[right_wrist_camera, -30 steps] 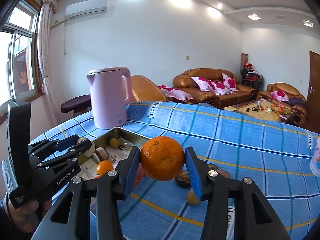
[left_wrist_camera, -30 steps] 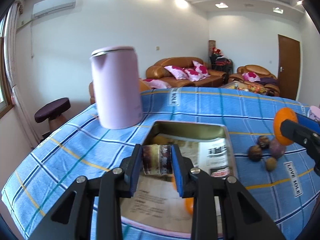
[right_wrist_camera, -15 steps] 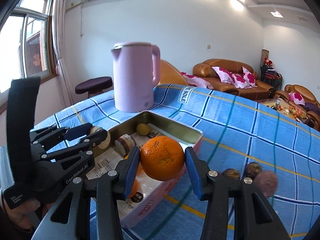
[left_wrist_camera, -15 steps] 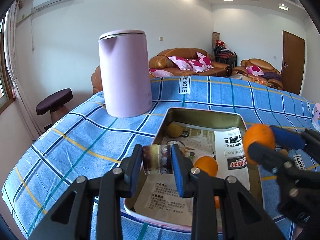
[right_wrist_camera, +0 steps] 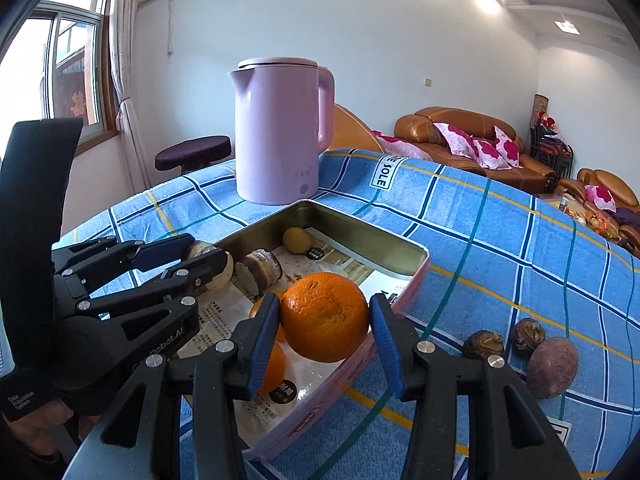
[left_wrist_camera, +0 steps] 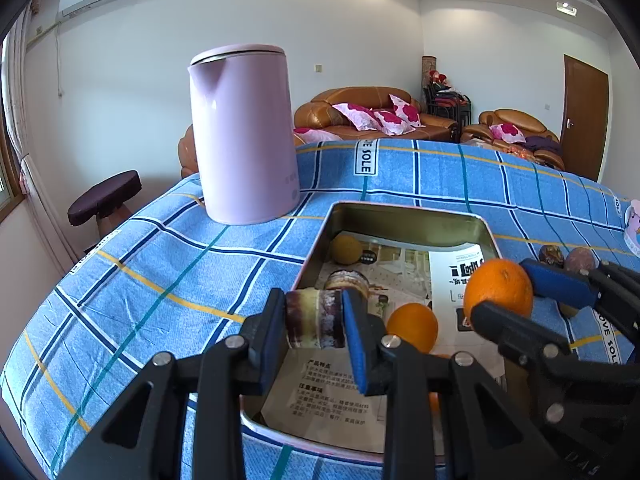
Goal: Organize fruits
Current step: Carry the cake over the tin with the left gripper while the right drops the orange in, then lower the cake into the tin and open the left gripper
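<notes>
Now that my orange [right_wrist_camera: 324, 316] has come over the tin [right_wrist_camera: 404, 252], dropping comes next.
My right hand-held gripper [right_wrist_camera: 325, 330] clamps it; the left hand-held gripper [left_wrist_camera: 316, 320] pinches a purple slice [left_wrist_camera: 315, 318].

Pink kettle [left_wrist_camera: 244, 136] sits upper left of centre on a blue checked tablecloth [left_wrist_camera: 160, 280]. Behind it, brown leather sofas [left_wrist_camera: 376, 116] with pink cushions, a dark stool [left_wrist_camera: 105, 198] at left, a wooden door [left_wrist_camera: 585, 120] far right.

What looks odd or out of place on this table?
A pink kettle stands among the fruit, just beyond the tin tray. The tray is lined with printed paper. Otherwise nothing is spilled or damaged; some fruits lie outside on the cloth.
</notes>
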Demonstrator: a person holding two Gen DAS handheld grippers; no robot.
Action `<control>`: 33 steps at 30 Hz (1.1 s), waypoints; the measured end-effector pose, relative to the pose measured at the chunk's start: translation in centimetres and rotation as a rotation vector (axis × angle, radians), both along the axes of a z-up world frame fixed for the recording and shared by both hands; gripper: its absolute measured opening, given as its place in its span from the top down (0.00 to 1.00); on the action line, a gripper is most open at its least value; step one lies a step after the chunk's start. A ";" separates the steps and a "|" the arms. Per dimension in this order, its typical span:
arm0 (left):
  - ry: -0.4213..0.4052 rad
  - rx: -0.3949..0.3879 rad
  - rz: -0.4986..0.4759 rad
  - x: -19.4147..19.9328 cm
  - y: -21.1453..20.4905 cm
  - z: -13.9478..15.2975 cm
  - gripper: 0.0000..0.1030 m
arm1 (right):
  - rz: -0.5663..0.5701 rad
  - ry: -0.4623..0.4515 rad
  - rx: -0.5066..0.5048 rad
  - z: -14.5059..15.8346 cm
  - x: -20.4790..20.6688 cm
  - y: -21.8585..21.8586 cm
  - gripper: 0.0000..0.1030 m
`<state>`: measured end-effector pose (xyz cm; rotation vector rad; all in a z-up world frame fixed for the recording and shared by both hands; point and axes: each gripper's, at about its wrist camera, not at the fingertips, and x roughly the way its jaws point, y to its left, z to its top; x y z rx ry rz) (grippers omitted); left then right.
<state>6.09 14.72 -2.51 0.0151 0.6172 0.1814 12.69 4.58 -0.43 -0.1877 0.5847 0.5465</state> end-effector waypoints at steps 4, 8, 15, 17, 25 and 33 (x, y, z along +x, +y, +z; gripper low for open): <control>0.001 0.005 0.000 0.0 0.0 0.0 0.70 | 0.004 0.003 -0.003 -0.3 0.1 0.1 0.53; 0.002 0.004 0.000 0.1 -0.1 0.0 0.70 | 0.005 0.005 -0.002 -0.5 0.1 0.2 0.53; 0.008 0.003 0.001 0.2 0.1 -0.2 0.70 | 0.006 0.011 -0.001 -0.6 0.1 0.2 0.53; 0.010 0.003 -0.001 0.2 0.1 -0.2 0.69 | 0.006 0.013 0.001 -0.6 0.1 0.2 0.53; -0.005 0.020 0.033 -0.3 0.2 -0.1 0.45 | 0.014 0.021 0.023 -0.5 0.1 0.2 0.48; -0.030 0.006 0.056 -0.8 0.0 1.1 0.27 | -0.026 -0.019 0.008 0.5 -0.8 -1.1 0.46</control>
